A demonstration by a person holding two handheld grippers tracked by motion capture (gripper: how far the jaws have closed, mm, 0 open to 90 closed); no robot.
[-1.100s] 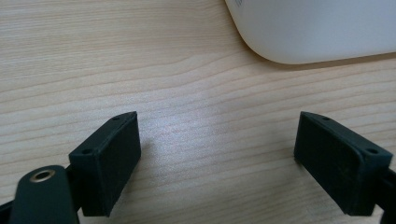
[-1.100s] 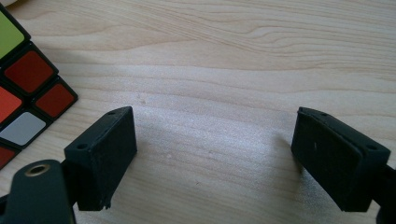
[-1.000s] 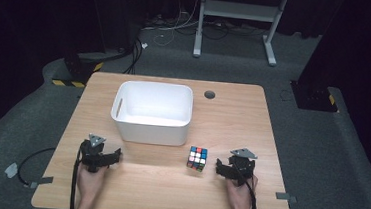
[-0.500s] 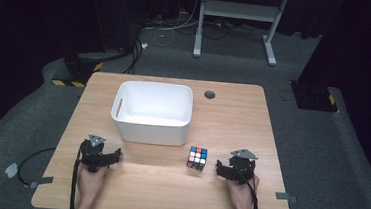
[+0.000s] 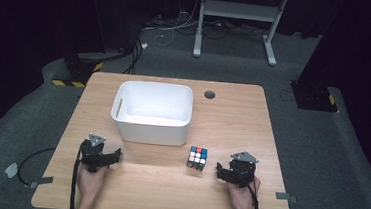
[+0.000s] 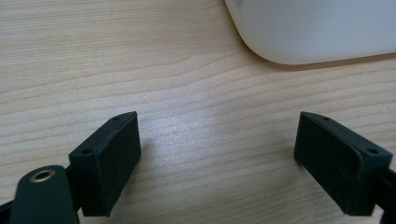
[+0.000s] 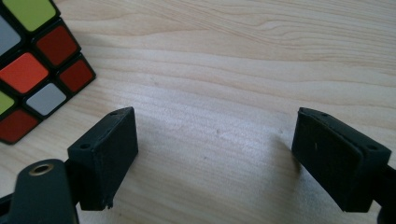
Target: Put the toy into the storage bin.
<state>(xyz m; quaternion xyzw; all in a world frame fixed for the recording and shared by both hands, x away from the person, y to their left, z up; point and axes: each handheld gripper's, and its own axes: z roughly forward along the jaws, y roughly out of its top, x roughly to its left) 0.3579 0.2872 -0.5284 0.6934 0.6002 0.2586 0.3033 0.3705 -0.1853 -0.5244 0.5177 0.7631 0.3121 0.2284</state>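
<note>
A scrambled colour cube (image 5: 197,158) sits on the wooden table (image 5: 237,123), just in front of the right corner of a white bin (image 5: 151,128). My right gripper (image 5: 221,170) rests to the right of the cube. It stands open over bare wood, and its jaws have just closed a little with nothing between them. In the right gripper view the cube (image 7: 32,65) lies off the left jaw, beyond the right gripper (image 7: 217,158). My left gripper (image 5: 113,156) rests in front of the bin's left corner. In the left gripper view it (image 6: 219,158) is open and empty, with the bin (image 6: 317,28) ahead.
A round cable hole (image 5: 209,94) lies in the table behind the bin. The bin looks empty inside. Cables (image 5: 34,158) trail off the table's front left. Dark floor and a metal stand (image 5: 240,18) lie beyond the far edge.
</note>
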